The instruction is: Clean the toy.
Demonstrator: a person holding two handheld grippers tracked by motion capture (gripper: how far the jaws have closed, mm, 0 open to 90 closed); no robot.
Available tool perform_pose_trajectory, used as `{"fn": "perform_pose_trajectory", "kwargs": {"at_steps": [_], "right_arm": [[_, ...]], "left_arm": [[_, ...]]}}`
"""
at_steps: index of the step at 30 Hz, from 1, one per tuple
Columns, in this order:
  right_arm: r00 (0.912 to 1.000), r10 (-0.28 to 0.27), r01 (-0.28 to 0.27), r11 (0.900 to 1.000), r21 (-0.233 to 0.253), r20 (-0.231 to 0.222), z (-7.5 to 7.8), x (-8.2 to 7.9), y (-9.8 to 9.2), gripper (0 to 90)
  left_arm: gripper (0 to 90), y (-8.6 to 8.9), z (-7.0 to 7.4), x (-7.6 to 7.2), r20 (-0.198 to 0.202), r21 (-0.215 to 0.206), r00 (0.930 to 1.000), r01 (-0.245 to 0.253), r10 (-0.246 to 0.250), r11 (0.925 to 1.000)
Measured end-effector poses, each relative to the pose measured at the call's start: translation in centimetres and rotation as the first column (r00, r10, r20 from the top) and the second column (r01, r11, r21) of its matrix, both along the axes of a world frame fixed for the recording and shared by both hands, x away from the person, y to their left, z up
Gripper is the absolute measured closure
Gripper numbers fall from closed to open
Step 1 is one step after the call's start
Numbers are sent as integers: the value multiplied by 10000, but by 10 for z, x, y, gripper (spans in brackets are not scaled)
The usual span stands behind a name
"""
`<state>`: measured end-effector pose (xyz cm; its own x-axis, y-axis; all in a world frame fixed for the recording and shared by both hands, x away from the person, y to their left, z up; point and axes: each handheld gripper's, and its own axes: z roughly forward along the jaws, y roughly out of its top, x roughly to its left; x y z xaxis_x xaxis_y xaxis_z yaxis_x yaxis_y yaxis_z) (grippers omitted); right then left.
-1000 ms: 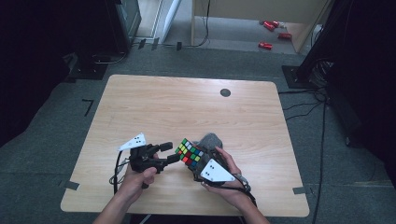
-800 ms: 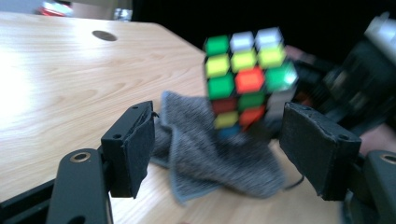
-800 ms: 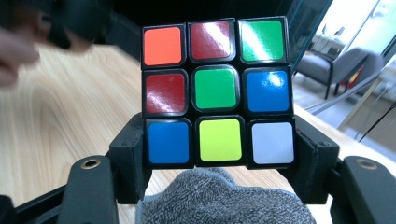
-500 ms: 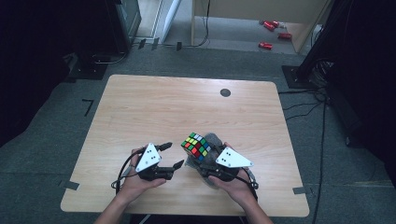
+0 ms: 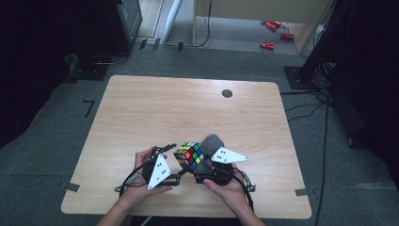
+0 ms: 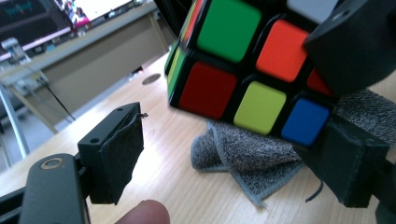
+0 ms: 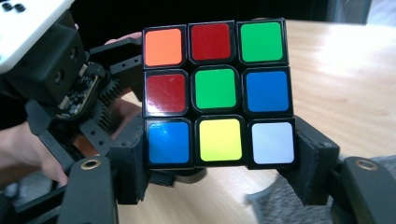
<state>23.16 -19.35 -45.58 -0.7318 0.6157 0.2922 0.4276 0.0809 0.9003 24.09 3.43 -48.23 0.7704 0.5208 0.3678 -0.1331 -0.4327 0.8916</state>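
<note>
A scrambled colour cube is held just above the table near its front edge. My right gripper is shut on it, the pads pressing the bottom layer's two sides. In that view the cube shows a green centre. A grey cloth lies crumpled on the wood behind and under the cube. My left gripper stands open right beside the cube's left side. Its jaws are spread wide, low and in front of the cube, with the cloth beyond.
The wooden table has a small dark round grommet at the back. Cables trail from both grippers toward the front edge. Red items lie on the floor beyond the table.
Both hands have shifted and turned. The right gripper has carried the cube slightly left and nearer, and the left gripper has rolled and closed in beside it.
</note>
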Motion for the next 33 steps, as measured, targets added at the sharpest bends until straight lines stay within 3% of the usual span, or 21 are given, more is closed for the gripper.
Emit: {"fn": "perform_pose_trajectory", "kwargs": {"at_steps": [5,10,13,18,23,25,26,28,29,33], "right_arm": [[9958,-12,17,10000,56,-919,-1,0,5,343],[9906,160,-151,9999,79,-1356,-3,2,9,341],[9850,209,-145,9991,387,-1715,-5,5,7,305],[9890,-38,101,9991,418,-1480,0,6,-1,213],[9951,-630,655,9974,307,-760,9,8,-13,200],[9938,-1101,1095,9934,-337,-148,8,11,-18,207],[9897,-1381,1413,9848,-1005,380,6,12,-19,219],[9760,-1669,1964,9520,-2346,1399,-2,15,-22,241],[9732,-1641,2038,9398,-2741,1610,-7,17,-23,243],[9851,-1307,1615,9274,-3375,1123,-29,27,-28,249]], "left_arm": [[209,-4,-2,-5,507,193,9986,154,-164,9997],[284,-4,-4,-7,655,459,9975,217,-247,9987],[334,-4,-4,-7,495,535,9986,177,-203,9984],[337,2,-3,-2,131,289,9999,-112,108,9995],[339,12,0,8,-1021,-274,9940,-431,401,9987],[339,17,2,11,-1469,-495,9885,-423,346,9979],[339,19,3,12,-1674,-610,9853,-435,328,9972],[339,23,5,14,-2071,-860,9781,-418,232,9954],[339,24,6,15,-2242,-957,9742,-479,253,9943],[339,32,9,20,-3064,-1389,9516,-695,238,9879]]}}
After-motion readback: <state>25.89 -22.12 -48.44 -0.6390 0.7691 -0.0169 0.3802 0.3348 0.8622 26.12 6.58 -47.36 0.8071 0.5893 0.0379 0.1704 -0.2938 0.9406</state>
